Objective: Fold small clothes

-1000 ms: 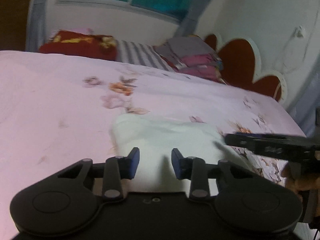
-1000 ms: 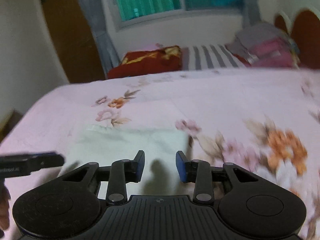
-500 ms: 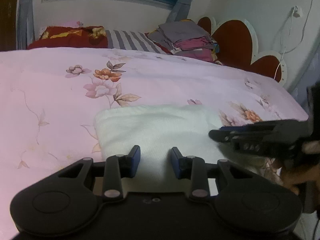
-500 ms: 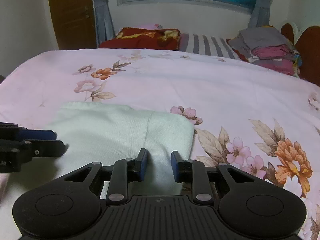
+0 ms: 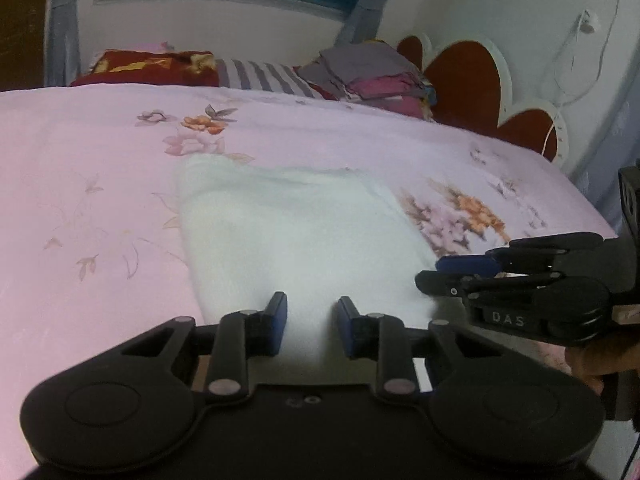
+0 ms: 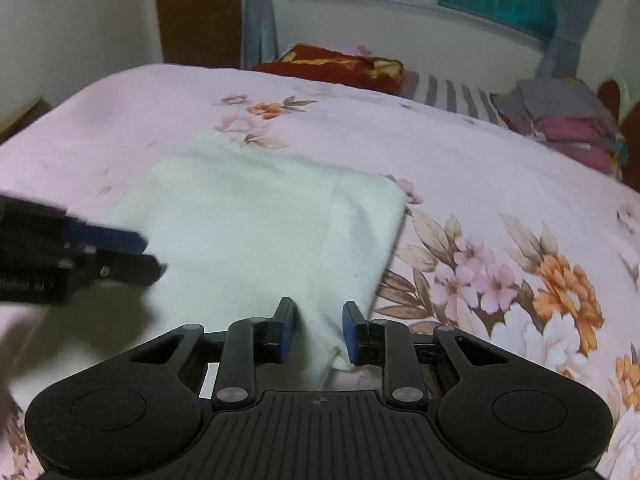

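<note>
White garment (image 6: 256, 224), soft, light and limp, lies flat on the floral bed (image 6: 480, 168). Left claw (image 5: 311, 322) and right claw (image 6: 317, 330) hover released over its near edge; the near corners likely offer the best hold.

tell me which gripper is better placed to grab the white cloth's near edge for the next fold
Right, probably. The right gripper is open with the white fleecy folded cloth's near right corner between its fingers. The left gripper, also open, sits mid-cloth, with no edge between its fingers.
</note>
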`<state>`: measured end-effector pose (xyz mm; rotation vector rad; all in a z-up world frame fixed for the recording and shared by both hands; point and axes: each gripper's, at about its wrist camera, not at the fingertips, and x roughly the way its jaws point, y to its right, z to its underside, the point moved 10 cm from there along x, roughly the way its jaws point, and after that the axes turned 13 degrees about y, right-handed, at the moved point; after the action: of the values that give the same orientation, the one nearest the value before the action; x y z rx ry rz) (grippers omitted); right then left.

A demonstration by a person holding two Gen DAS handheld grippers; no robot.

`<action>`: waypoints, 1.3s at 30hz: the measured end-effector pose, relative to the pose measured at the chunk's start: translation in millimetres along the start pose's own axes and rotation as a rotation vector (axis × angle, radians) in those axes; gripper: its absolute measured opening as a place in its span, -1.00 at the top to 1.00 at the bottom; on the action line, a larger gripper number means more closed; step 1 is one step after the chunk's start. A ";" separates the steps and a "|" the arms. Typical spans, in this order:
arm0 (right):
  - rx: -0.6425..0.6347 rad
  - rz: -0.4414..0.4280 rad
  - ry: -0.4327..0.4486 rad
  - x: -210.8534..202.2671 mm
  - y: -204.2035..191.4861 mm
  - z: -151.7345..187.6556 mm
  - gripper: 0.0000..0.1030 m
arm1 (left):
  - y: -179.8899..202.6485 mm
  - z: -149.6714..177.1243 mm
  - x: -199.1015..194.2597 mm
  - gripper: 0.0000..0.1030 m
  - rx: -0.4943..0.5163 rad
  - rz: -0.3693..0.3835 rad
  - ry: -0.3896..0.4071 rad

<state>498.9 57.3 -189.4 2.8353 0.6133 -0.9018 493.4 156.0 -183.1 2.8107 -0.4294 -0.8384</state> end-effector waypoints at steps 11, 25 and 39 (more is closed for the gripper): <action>-0.097 -0.122 -0.041 -64.1 -44.3 49.3 0.53 | 17.2 64.6 -63.4 0.48 -0.008 -0.086 -0.033; 0.156 -0.083 0.126 -175.1 -24.8 36.3 0.53 | 75.9 45.1 -151.7 0.48 0.027 -0.145 0.114; 0.215 -0.048 0.249 -323.9 -32.9 55.6 0.52 | 163.3 57.0 -249.0 -0.16 0.124 -0.181 0.228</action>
<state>215.4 -36.5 -48.4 3.1708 0.6482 -0.6616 226.2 77.4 -63.4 3.0497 -0.2011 -0.5277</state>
